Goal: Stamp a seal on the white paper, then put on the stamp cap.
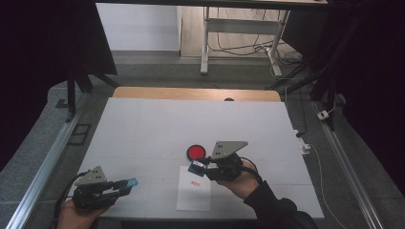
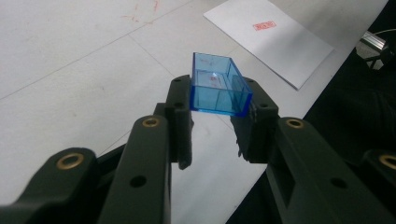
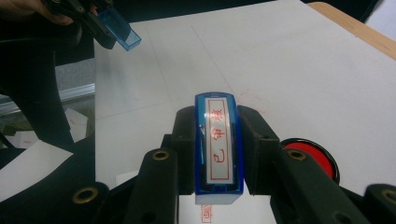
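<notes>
Left gripper: the left gripper (image 1: 125, 184) sits low at the near left of the table, held in the person's left hand (image 1: 76, 214). Its two black jaws are closed onto a clear blue cap (image 2: 217, 84), pinching it from both sides. In the left gripper view the cap's open hollow faces up and toward the camera, and it sticks out past the jaw tips.

Right gripper: the right gripper (image 1: 199, 168) is held in the person's right hand (image 1: 241, 181), near the middle of the table's near half. Its jaws are closed tight on a blue stamp (image 3: 218, 144), one jaw pressing each long side.

Stamp: in the right gripper view the stamp's printing face is turned up toward the camera. It is a pale rectangle with a red border and red characters. I cannot read them with certainty.

Ink pad: a round red ink pad (image 1: 196, 152) in a black rim lies on the table just beside the right gripper, on its far side.

Paper: a white sheet of paper (image 1: 194, 198) lies at the near edge of the table, between the two grippers. A small red stamped mark (image 1: 194, 182) shows near its top, just below the right gripper's tip.

Table: a white table top (image 1: 191, 124) with a wooden strip along its far edge. Faint red smudges mark its surface.

Spacing: the two grippers are well apart, each holding its own piece.
</notes>
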The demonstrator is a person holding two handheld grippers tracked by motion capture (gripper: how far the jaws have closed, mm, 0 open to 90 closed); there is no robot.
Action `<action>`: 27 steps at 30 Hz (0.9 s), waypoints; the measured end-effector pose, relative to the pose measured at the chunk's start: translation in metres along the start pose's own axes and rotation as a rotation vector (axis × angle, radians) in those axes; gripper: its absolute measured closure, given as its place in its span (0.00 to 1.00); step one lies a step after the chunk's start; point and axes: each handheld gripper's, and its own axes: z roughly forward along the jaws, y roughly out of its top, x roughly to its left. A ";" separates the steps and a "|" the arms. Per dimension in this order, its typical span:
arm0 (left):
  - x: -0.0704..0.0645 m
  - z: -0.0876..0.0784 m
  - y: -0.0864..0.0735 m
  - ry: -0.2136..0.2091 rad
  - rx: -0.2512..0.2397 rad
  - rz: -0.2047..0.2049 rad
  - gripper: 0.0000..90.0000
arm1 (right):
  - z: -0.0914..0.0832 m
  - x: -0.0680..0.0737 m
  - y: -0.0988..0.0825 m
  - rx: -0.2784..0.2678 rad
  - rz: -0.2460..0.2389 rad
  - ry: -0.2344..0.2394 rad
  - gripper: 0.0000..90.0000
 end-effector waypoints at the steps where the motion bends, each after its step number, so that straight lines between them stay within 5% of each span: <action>1: 0.000 0.000 0.000 0.000 0.002 0.001 0.76 | 0.000 0.000 0.000 0.001 -0.003 -0.001 0.78; 14: 0.002 -0.001 0.001 -0.022 -0.028 0.002 0.76 | -0.001 0.000 0.001 0.004 -0.010 0.005 0.78; 27: -0.005 0.009 0.015 -0.049 -0.023 0.068 0.76 | -0.002 0.000 0.001 -0.002 -0.019 0.015 0.78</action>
